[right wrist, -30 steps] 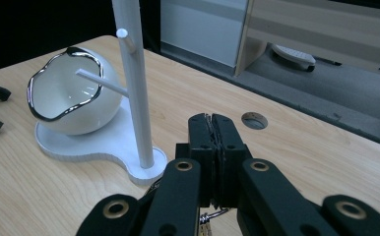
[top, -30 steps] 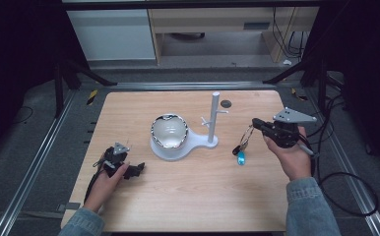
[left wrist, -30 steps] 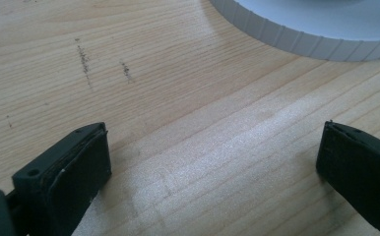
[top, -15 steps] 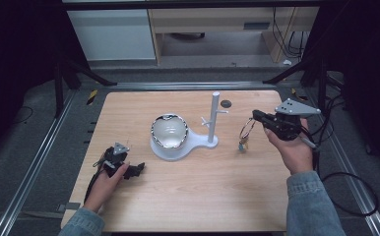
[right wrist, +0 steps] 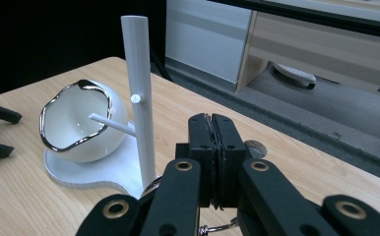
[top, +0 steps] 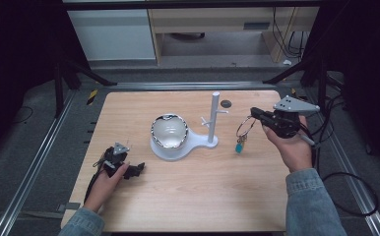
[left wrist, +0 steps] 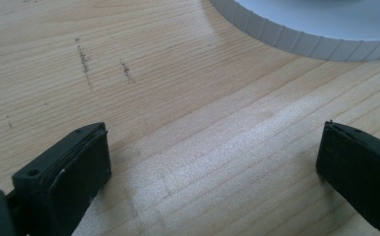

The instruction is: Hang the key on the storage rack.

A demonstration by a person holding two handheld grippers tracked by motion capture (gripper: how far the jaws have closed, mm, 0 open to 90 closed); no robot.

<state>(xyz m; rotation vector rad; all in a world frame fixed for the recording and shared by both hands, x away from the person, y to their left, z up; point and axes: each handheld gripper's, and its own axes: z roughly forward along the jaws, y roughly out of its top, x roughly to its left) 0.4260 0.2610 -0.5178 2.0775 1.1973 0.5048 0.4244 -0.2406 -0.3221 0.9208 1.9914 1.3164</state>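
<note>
A white stand with an upright post (top: 214, 118) and short side pegs rises from a white base (top: 178, 147) at the table's middle; a white bowl with a silver rim (top: 169, 130) sits on that base. To the post's right, my right gripper (top: 255, 114) is held above the table, shut on a metal key ring (top: 244, 127) from which a blue tag (top: 239, 146) hangs. In the right gripper view the jaws (right wrist: 216, 142) are pressed together, with the post (right wrist: 139, 88) and bowl (right wrist: 75, 123) just beyond. My left gripper (top: 137, 169) rests open on the wood at front left (left wrist: 212, 162), nothing between its jaws.
The wooden table (top: 193, 196) has bare wood at the front and right. A small dark round disc (top: 226, 103) lies behind the post. The base's ribbed rim (left wrist: 301, 37) lies close ahead of the left jaws. Metal rails and cabinets surround the table.
My right gripper has risen a little with the key ring, so the blue tag hangs higher. The left hand has stayed put.
</note>
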